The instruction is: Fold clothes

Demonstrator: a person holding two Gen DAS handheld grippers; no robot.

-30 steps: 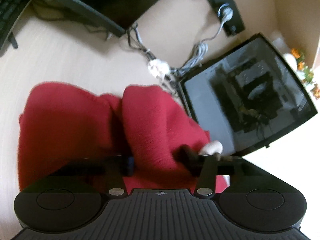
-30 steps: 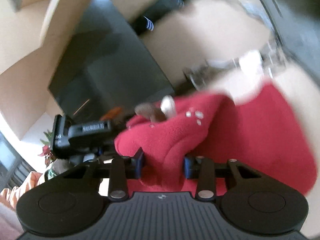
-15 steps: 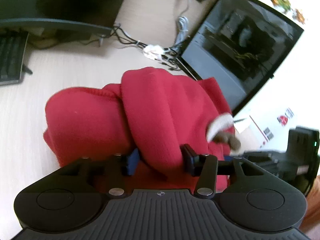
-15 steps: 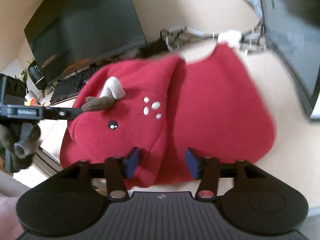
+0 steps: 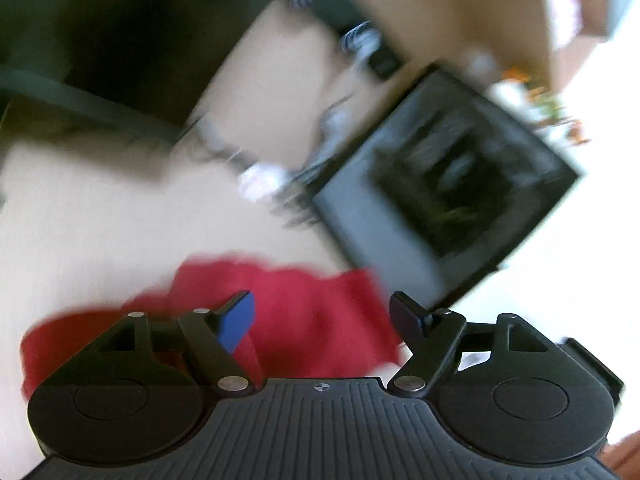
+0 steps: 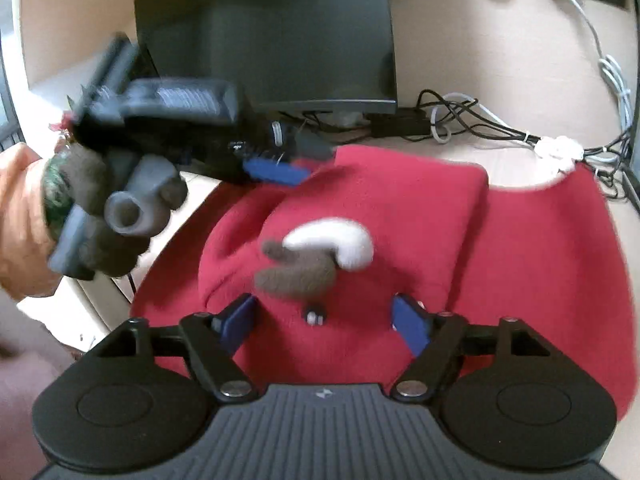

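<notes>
Pale wood-grain counter runs under everything we see, backed by a dark monitor and a tangle of black and white cables; in the left wrist view a second dark glossy panel lies tilted off to the right, though that view is badly blurred.

We have the red fleece garment lying on the counter, already doubled over: one thick rounded fold sits on top of a flatter layer that spreads out to the right. We judge that at least one fold is done. What is left, as far as we can tell, is squaring the lump into a neater packet, since the upper layer bulges and its edges do not line up with the layer beneath.

The cloth looks soft, nappy and thick, with a white trim at its far edge. On the upper fold sit a stuffed brown antler and a white felt ear-like piece, plus a small dark button eye, so we take it for a reindeer-style hood.

Our right gripper has its fingers spread wide and has just been opening; fleece lies between them but the blue pads do not press it. Our left gripper has also just been opening and stands clear above the near edge of the garment, holding nothing. From the right wrist view, the left gripper hovers at the garment's far left corner, gripped by a gloved hand in an orange sleeve.
</notes>
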